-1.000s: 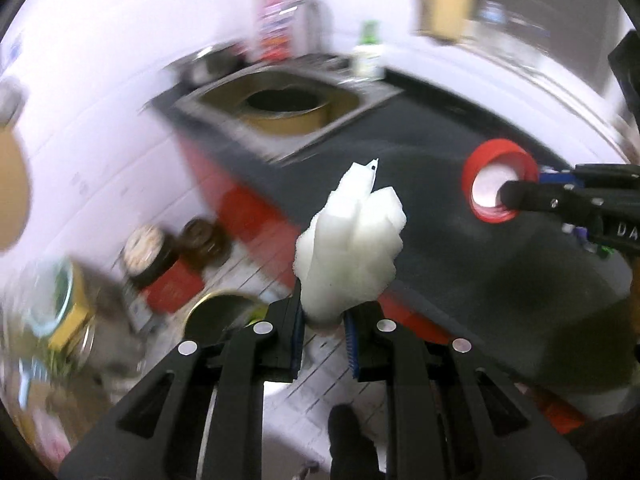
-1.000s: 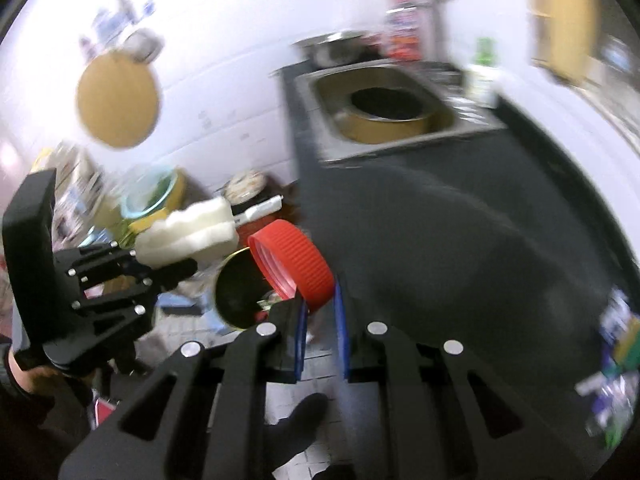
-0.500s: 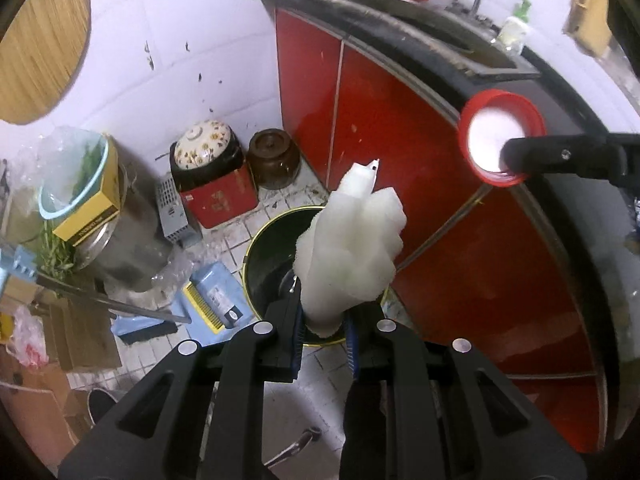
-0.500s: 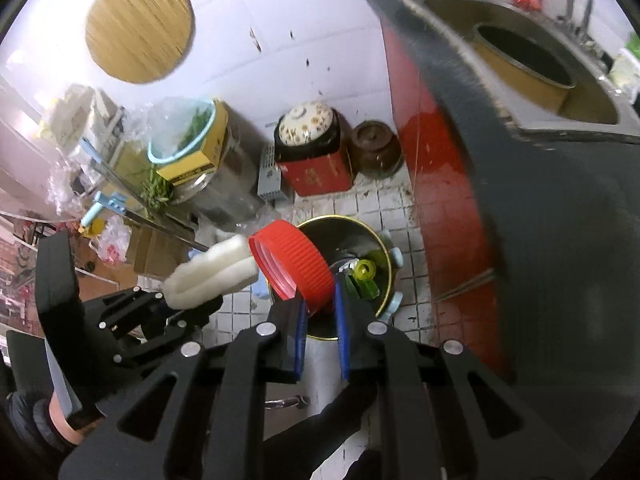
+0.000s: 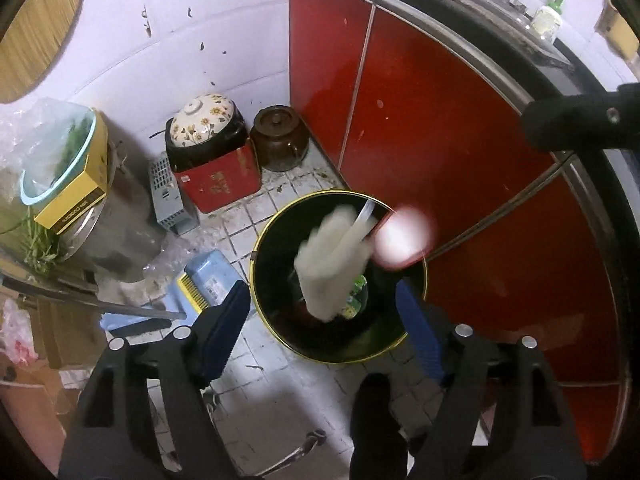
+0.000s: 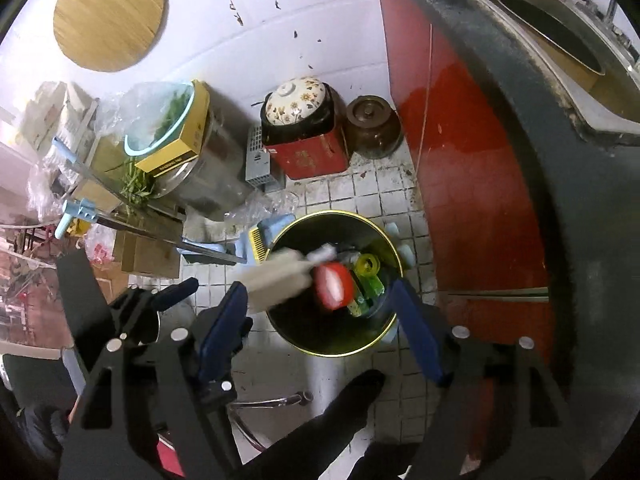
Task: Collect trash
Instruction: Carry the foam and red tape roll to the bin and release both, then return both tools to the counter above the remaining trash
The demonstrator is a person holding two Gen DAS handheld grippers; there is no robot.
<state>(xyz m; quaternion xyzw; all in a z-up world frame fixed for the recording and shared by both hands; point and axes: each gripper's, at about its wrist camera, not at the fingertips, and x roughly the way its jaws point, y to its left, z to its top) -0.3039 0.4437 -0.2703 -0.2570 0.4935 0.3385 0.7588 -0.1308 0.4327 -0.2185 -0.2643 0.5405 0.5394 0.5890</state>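
Now both the left gripper [image 5: 322,312] and right gripper [image 6: 318,314] are hanging wide apart, having just opened, while the white foam [image 5: 334,258] and red lid [image 6: 334,286] are dropping into the bin [image 5: 264,236]; the counter's far edge is unseen.

Left gripper [image 5: 324,316], right gripper [image 6: 320,312]: pointing steeply down, jaws just opened, nothing gripped.

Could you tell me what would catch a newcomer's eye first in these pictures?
A blurred white foam chunk and a red lid hang loose over the black bin on the tiled floor. Both the left gripper and right gripper have just opened, empty, above it, beside red cabinet doors.
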